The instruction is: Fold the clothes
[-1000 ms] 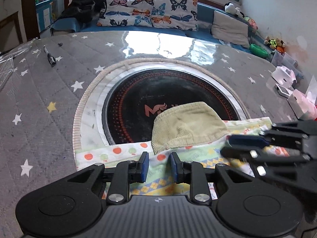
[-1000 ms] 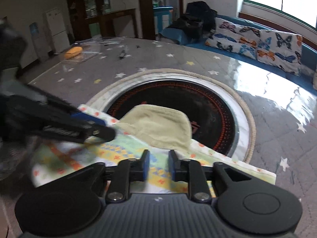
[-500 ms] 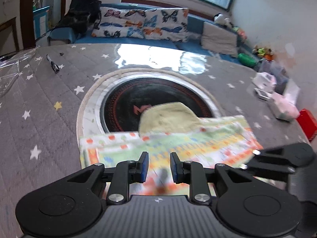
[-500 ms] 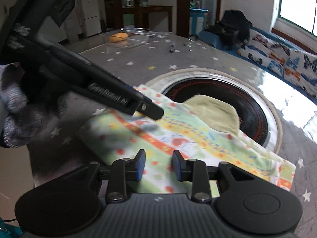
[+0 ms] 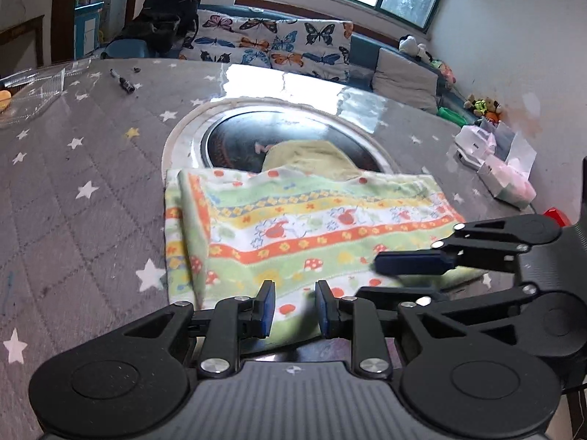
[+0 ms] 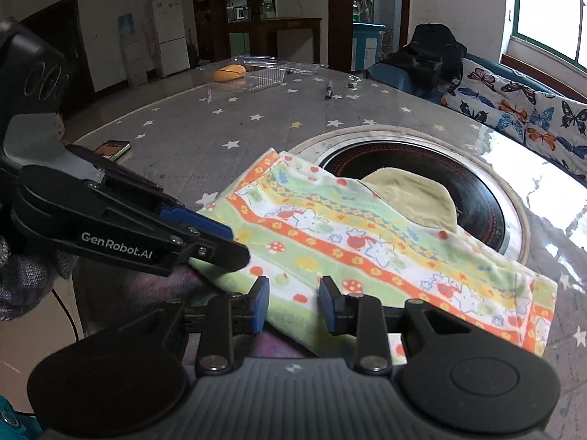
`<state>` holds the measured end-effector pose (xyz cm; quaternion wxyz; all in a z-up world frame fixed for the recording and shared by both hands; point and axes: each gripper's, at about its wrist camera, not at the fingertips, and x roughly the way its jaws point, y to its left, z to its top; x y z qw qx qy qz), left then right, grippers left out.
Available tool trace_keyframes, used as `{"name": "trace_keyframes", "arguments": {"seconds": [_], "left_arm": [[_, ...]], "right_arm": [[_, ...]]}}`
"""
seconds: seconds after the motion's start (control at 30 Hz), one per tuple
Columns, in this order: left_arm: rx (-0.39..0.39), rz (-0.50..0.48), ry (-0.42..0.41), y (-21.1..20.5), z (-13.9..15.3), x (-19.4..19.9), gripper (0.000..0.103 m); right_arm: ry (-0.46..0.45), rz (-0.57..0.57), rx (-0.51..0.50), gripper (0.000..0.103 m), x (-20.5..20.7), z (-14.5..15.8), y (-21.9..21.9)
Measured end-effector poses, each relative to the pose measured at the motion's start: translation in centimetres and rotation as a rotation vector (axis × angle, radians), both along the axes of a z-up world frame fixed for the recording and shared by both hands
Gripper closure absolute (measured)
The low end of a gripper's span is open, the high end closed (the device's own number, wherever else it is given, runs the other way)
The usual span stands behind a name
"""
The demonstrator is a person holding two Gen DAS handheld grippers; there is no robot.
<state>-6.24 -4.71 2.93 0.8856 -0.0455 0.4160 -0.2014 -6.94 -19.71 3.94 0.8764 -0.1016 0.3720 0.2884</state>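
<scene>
The patterned cloth lies spread on the worktop, in the centre of the left wrist view, w/ its far edge over the round black plate and partly over a beige garment. At its left side one strip seems already turned over.

Step, as I judge: between two folds. Both grippers hang over the near edge, holding nothing. Left gripper: fingers apart, cloth seen in the gap. Right gripper: fingers also apart.

Next move probably needs each gripper to take a near corner and carry it to the far edge, keeping the cloth flat.

Hard to see:
- near edge of the cloth, bottom of both frames, hidden by gripper bodies
- most of the beige garment is under the cloth
- whether the cloth is one layer or more, cannot tell.
</scene>
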Motion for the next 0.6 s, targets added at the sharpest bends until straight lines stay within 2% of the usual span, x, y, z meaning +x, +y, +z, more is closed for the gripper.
{"name": "trace_keyframes", "arguments": {"seconds": [0.5, 0.6], "left_arm": [[-0.037, 0.037, 0.004, 2.3, -0.4, -0.5, 0.077], [-0.04, 0.047, 0.005, 2.7, -0.4, -0.6, 0.077]], "right_arm": [[0.021, -0.193, -0.017, 0.073, -1.2, -0.5, -6.8], [0.034, -0.231, -0.016, 0.07, -1.4, -0.7, -8.3]]}}
